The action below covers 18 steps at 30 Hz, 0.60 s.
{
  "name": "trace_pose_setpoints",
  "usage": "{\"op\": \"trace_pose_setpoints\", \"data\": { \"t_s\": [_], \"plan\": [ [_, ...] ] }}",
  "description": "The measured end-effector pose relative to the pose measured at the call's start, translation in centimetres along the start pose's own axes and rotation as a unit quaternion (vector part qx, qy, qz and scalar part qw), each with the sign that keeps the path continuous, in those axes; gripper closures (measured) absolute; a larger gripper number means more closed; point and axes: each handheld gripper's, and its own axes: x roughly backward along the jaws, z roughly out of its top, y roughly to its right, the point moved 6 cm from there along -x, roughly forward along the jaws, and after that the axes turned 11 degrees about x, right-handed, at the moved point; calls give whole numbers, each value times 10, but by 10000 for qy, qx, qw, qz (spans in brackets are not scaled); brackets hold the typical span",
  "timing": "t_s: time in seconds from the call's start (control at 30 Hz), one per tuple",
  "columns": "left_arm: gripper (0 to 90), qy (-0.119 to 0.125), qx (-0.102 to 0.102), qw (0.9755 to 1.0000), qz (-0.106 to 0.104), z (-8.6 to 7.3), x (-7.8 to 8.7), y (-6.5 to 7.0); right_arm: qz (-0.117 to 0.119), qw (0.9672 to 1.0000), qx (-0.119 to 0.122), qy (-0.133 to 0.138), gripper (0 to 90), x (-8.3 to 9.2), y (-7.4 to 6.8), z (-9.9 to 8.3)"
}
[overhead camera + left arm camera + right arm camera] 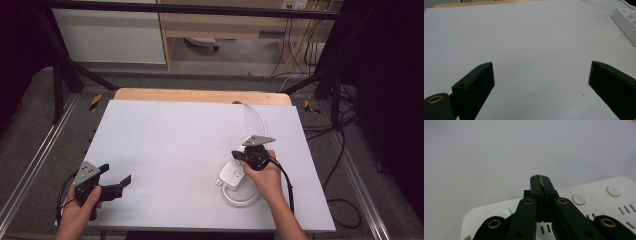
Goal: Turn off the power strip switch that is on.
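The right hand-held gripper [540, 178], jaws together, hovers over the white power strip [232, 175]; the left hand-held gripper [116, 178] waits with jaws apart. The pressing seems not yet done.

A lab — black frame [190, 9] around white table [170, 150], trailing cables [295, 45].

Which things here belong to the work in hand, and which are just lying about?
In the job:
- white power strip with its white cable
- right gripper, shut, over the strip
- left gripper, open, apart from the strip

Lying about:
- white table sheet
- wooden board edge
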Motion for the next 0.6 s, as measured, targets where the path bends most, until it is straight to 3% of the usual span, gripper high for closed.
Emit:
{"op": "trace_pose_setpoints", "data": {
  "t_s": [0.6],
  "plan": [
    [63, 6, 22, 10000, 14, 0, -1, 0, 77, 9998, -155, 141, 900, -1, -1, 0]
  ]
}}
